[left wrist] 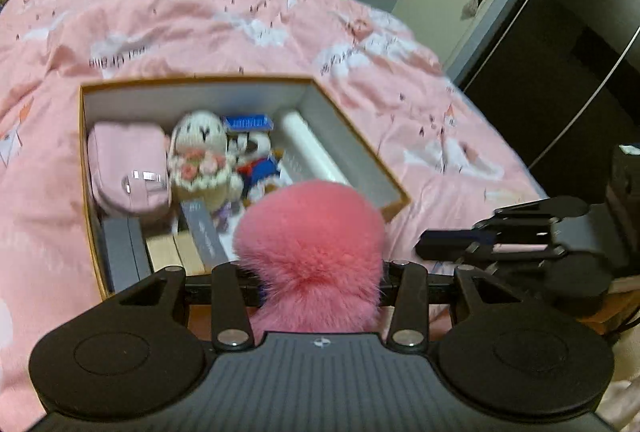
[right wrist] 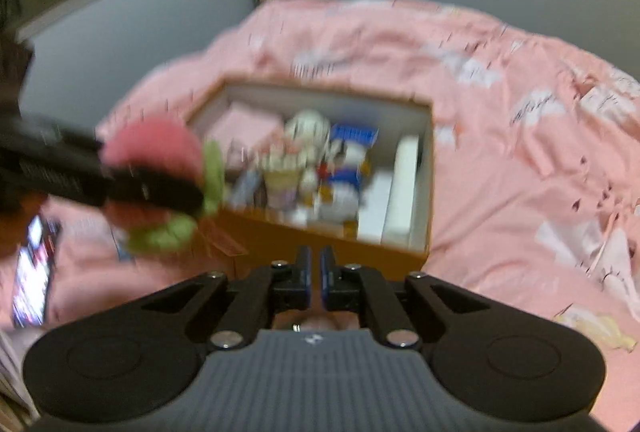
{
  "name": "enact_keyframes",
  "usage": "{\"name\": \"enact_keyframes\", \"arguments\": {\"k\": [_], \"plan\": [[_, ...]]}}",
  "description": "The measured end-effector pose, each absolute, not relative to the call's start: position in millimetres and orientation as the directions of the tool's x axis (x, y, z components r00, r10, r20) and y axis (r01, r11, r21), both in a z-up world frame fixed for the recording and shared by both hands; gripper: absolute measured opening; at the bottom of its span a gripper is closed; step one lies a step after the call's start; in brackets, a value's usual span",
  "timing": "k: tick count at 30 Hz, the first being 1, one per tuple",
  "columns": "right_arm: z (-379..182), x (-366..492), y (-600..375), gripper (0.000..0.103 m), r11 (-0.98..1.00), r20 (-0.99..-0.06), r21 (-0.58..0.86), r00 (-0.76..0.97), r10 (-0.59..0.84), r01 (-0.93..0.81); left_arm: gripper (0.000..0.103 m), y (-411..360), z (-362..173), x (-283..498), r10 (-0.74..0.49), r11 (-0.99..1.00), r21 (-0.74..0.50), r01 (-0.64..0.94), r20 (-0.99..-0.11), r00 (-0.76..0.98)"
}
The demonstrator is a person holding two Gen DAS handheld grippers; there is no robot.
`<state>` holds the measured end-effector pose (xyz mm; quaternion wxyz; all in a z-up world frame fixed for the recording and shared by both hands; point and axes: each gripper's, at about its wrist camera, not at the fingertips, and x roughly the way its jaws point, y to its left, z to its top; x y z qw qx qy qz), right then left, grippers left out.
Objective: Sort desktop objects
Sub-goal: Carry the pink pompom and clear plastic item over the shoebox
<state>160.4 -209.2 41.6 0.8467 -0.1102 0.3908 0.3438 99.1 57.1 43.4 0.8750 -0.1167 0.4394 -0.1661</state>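
My left gripper [left wrist: 316, 268] is shut on a fluffy pink plush toy [left wrist: 312, 244] that bulges up between its fingers and hides the tips. In the right wrist view the same plush [right wrist: 156, 140], pink with green parts, hangs left of the box in the left gripper [right wrist: 176, 172]. An orange cardboard box [left wrist: 352, 124] with white inner walls lies on the bed. It holds a pink pouch [left wrist: 128, 164], a knitted rabbit doll [left wrist: 200, 152], a duck toy [left wrist: 256, 168] and several small boxes. My right gripper [right wrist: 316, 272] hovers before the box's near wall [right wrist: 320, 244], its jaws a narrow gap apart with nothing between them.
A pink printed bedcover [left wrist: 200, 24] lies under everything. A phone [right wrist: 32, 272] with a lit screen lies on the bed left of the box. A door and a dark cabinet [left wrist: 560, 52] stand to the right. A pale yellow item [right wrist: 596, 328] lies near the bed's right edge.
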Motion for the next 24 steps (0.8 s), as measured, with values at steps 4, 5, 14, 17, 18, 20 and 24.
{"name": "enact_keyframes", "arguments": {"k": [4, 5, 14, 17, 18, 20, 24], "plan": [[6, 150, -192, 0.031, 0.676, -0.817, 0.084, 0.338, 0.467, -0.732, 0.049, 57, 25, 97, -0.404, 0.913, -0.368, 0.177, -0.758, 0.512], [0, 146, -189, 0.033, 0.658, -0.83, 0.088, 0.311, 0.464, -0.748, 0.049, 57, 21, 96, -0.405, 0.913, -0.37, 0.174, -0.764, 0.503], [-58, 145, -165, 0.033, 0.622, -0.915, 0.016, 0.239, 0.324, -0.783, 0.048, 59, 19, 93, -0.409, 0.911, -0.376, 0.172, -0.763, 0.5], [-69, 151, -168, 0.016, 0.648, -0.927, 0.029, 0.222, 0.302, -0.761, 0.049, 61, 21, 95, -0.409, 0.91, -0.379, 0.168, -0.761, 0.503], [-68, 151, -170, 0.014, 0.654, -0.925, 0.024, 0.232, 0.301, -0.756, 0.049, 61, 21, 96, -0.408, 0.911, -0.378, 0.167, -0.761, 0.504], [-64, 151, -173, 0.009, 0.658, -0.919, 0.003, 0.258, 0.299, -0.753, 0.048, 61, 22, 98, -0.41, 0.91, -0.38, 0.167, -0.761, 0.503], [-46, 154, -186, 0.005, 0.683, -0.901, 0.019, 0.283, 0.328, -0.731, 0.049, 62, 25, 98, -0.41, 0.91, -0.376, 0.174, -0.754, 0.513]]}}
